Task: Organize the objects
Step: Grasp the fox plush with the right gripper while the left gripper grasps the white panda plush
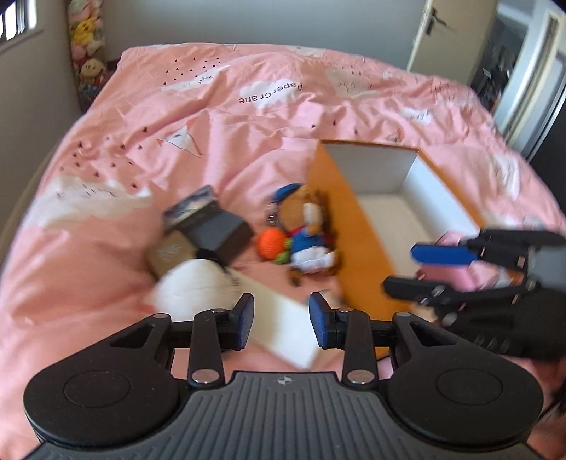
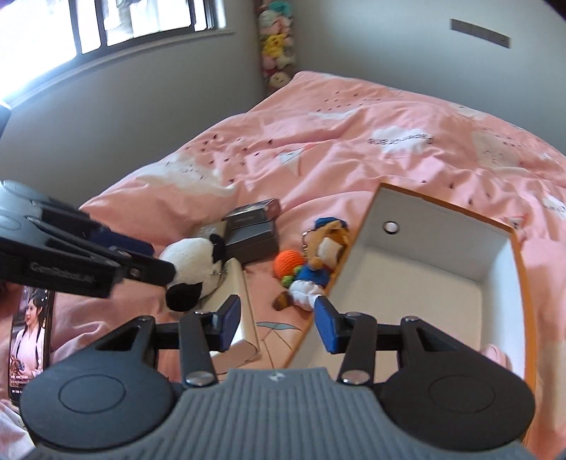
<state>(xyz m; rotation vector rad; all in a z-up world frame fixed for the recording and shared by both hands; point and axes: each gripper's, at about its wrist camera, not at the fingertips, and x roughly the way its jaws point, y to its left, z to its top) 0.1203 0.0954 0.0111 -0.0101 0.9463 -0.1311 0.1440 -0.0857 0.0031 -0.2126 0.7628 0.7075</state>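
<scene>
Plainly, the soft black-and-white panda plush [image 2: 192,263] lies on the pink bed just ahead and left of the right gripper [image 2: 274,327], light and squashy, best pinched across its body. Both the right and the left gripper [image 1: 282,320] stand spread, holding nothing. The orange-sided white-lined cardboard box [image 2: 438,219], ahead and right, holds only something pink (too cropped to name).

Bright daylight from the window [image 2: 106,24]; left view motion-blurred, perhaps; fisheye edges bend.

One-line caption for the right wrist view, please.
Open right gripper hangs above a pink bedspread, between a plush panda and an orange-sided, white-lined open box.
</scene>
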